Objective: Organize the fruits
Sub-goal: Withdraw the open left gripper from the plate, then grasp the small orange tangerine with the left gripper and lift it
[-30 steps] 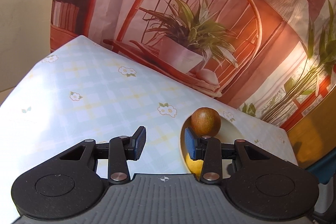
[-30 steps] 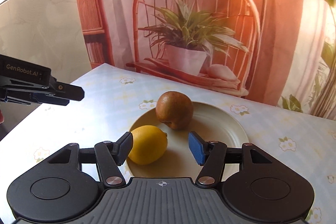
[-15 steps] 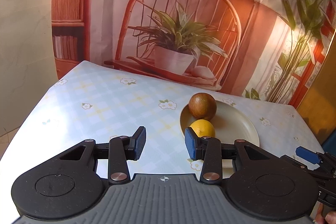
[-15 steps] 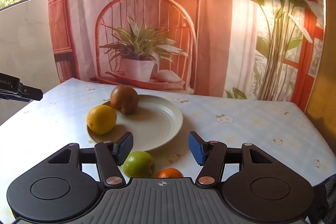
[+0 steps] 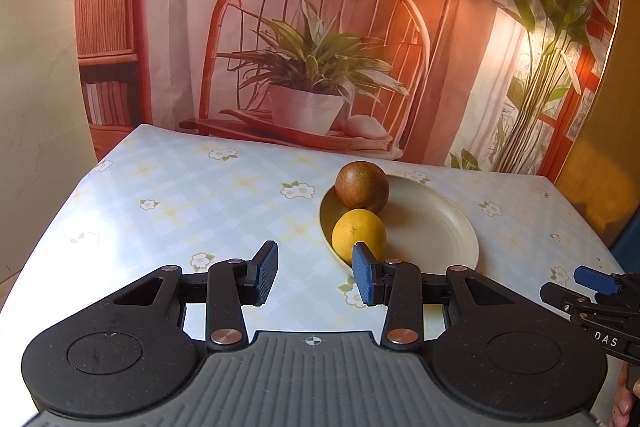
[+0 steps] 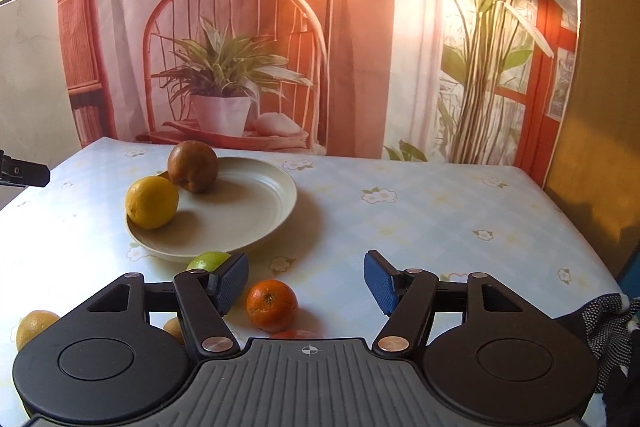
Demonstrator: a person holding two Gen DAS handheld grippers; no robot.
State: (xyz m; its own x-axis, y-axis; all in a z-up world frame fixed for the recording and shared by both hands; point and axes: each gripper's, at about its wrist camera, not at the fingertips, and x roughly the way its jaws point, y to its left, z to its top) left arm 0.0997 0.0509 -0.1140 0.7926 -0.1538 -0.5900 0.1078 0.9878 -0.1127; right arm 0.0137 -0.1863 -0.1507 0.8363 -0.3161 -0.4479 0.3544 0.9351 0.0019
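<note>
A cream plate (image 5: pixel 432 227) (image 6: pixel 248 211) on the flowered tablecloth holds a yellow lemon (image 5: pixel 359 231) (image 6: pixel 152 202) and a brown round fruit (image 5: pixel 362 185) (image 6: pixel 193 166). My left gripper (image 5: pixel 314 263) hovers open and holds nothing, just short of the plate's near-left rim. My right gripper (image 6: pixel 306 275) is on the near side of the plate, its jaws opening. An orange (image 6: pixel 272 305) lies on the cloth below the gap, nearer the left finger, untouched. A green lime (image 6: pixel 210 261) sits partly hidden behind that finger.
More loose fruit lies at the near left: a yellow one (image 6: pixel 36 323), a small one (image 6: pixel 174 327) and a reddish one (image 6: pixel 296 334), partly hidden by the gripper body. A printed backdrop hangs behind the table. A dotted sleeve (image 6: pixel 608 323) is at the right edge.
The right gripper drew back from the plate and swung right, bringing the loose fruit into view, and its jaws widened. The left gripper rolled level and backed off the plate.
</note>
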